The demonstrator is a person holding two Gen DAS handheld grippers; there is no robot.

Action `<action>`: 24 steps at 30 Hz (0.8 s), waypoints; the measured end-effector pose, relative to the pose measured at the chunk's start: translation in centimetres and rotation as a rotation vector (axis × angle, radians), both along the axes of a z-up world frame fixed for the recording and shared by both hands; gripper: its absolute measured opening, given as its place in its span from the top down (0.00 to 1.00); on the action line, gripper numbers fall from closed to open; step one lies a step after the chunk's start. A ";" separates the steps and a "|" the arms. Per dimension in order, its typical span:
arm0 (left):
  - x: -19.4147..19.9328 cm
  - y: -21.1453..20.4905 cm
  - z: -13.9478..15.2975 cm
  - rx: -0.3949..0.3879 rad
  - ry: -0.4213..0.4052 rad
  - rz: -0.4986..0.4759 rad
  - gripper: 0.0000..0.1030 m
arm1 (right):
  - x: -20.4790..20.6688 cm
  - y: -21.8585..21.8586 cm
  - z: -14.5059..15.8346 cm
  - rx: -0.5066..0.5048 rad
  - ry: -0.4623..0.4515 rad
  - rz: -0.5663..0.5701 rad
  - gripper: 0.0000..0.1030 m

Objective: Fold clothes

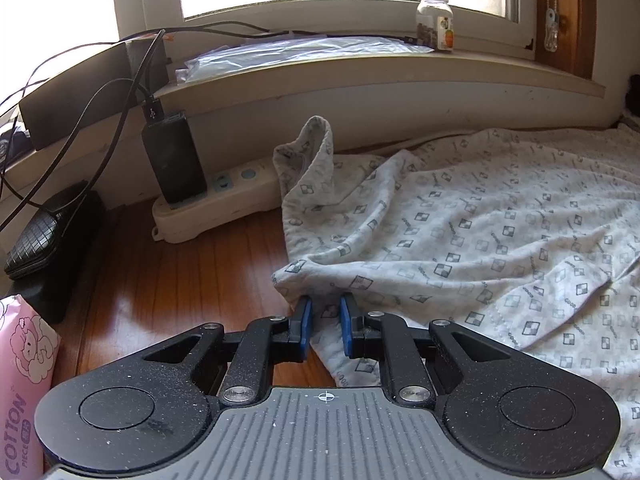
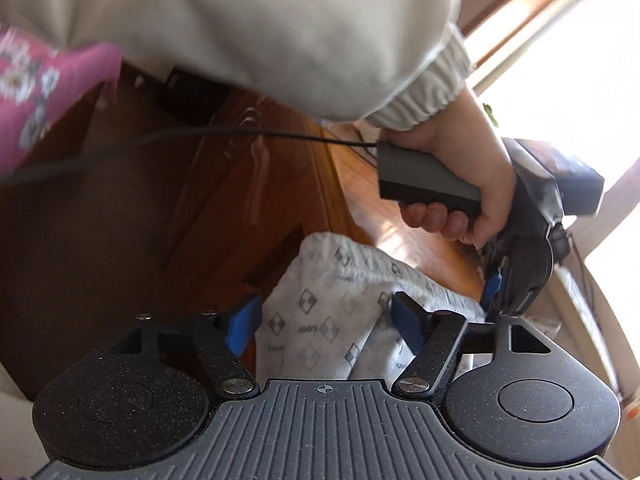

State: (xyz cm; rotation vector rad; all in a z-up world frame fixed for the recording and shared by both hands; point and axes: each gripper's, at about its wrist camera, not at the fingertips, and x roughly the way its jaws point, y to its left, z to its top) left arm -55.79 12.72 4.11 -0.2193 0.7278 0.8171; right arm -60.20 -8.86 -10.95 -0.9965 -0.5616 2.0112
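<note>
- The garment (image 1: 480, 220), a white cloth with a small checker print, is lying spread over the wooden bench (image 1: 192, 264), filling the right half of the left wrist view and reaching the wall under the windowsill (image 1: 360, 76) at upper centre.
- The left hand-held gripper (image 1: 325, 320) is sitting at lower centre of that view, with its blue pads nearly together and a fold of the garment's near edge pinched between them. It is gripping the cloth.
- In the right wrist view the same hand-held gripper is appearing at right of centre, carried by a hand (image 2: 476, 184) in a cream sleeve (image 2: 280, 32), tips down on the garment edge.
- The right hand-held gripper (image 2: 326, 320) is standing at lower centre of its view with jaws wide apart. A gathered edge of the garment is lying between the pads, but the pads are not pressing on it, so nothing is held there.
- Step in hand, as a judgement: the operator is taking hold of two points along one garment edge, ahead of the first fold. One point is secured; the second is not yet taken.
- Next move, as a judgement: the right jaws need to close on the gathered edge. After that, both hand-held grippers need to lift together and carry the edge across the cloth.
- Risk: the power strip (image 1: 212, 200) and cables (image 1: 80, 92) at left of the left wrist view are lying just beside the garment's raised corner.
</note>
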 end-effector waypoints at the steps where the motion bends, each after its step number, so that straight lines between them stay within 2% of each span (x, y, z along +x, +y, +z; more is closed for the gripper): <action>1: 0.0 0.0 0.0 -0.002 0.001 0.001 0.84 | -0.1 -0.1 -0.4 0.020 -0.025 0.002 0.27; 6: 0.1 0.0 0.0 -0.005 0.005 0.005 0.84 | -0.4 -1.0 -2.8 0.132 -0.153 0.032 0.19; 11: 0.2 0.1 0.0 -0.007 0.007 0.009 0.84 | -0.7 -1.1 -4.0 0.195 -0.214 0.038 0.18; 13: 0.2 0.1 0.0 -0.007 0.006 0.009 0.84 | -1.1 -1.0 -4.3 0.217 -0.230 0.034 0.21; 14: 0.2 0.1 0.0 -0.007 0.006 0.009 0.84 | -1.1 -1.0 -4.3 0.228 -0.226 0.030 0.24; 16: 0.1 0.0 0.0 -0.007 0.005 0.009 0.84 | -1.0 -1.2 -4.0 0.237 -0.203 0.025 0.37; 18: 0.1 0.0 0.0 -0.007 0.004 0.010 0.84 | -0.6 -1.1 -2.5 0.192 -0.126 0.029 0.48; 20: 0.1 0.1 0.0 -0.010 0.004 0.011 0.84 | -0.1 -0.9 -0.6 0.129 -0.034 0.034 0.66; 21: 0.2 0.1 0.0 -0.014 0.006 0.012 0.84 | 0.2 -1.0 0.4 0.104 0.011 0.049 0.83; 24: 0.1 0.1 0.3 -0.029 0.024 0.007 0.84 | 0.6 -1.8 2.7 0.089 0.046 0.098 0.96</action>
